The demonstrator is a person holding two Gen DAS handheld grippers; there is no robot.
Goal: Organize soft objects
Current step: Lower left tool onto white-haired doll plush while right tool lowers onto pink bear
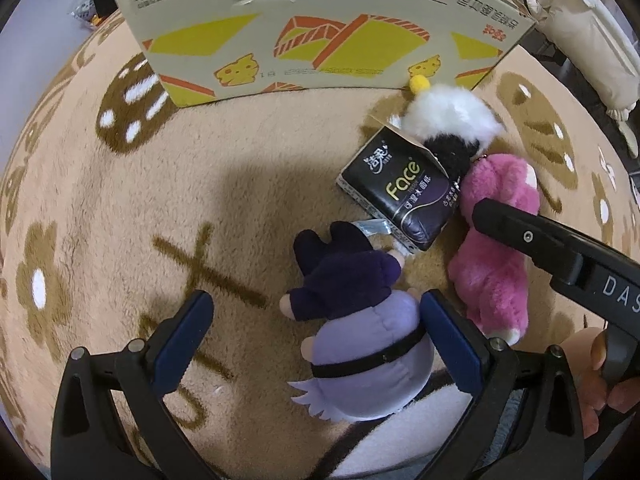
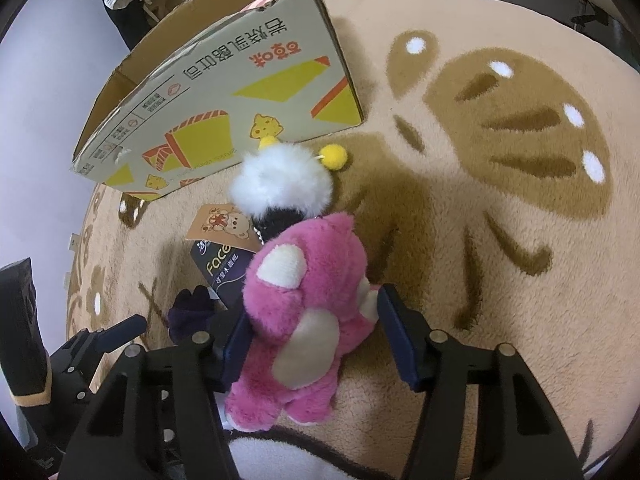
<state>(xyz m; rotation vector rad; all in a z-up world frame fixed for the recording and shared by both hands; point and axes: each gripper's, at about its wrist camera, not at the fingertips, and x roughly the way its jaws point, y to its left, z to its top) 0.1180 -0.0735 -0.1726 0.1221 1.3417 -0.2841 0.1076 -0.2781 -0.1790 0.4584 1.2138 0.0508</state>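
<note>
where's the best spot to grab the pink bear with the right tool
Grip the pink bear across its torso, coming from its foot end along the body. It lies lengthwise on the rug, head toward the cardboard box, so its soft, narrow sides face the right tool, whose open jaws already straddle it. The head is bulkier and crowded by the tissue pack.

Home floor: plush patterned rug [image 1: 248, 168], cardboard box [image 1: 320, 32].

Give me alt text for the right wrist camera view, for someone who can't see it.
The open right gripper straddles a pink plush bear lying on a tan rug. Beyond the bear sit a white-and-black fluffy toy, a dark tissue pack and an open cardboard box.
</note>
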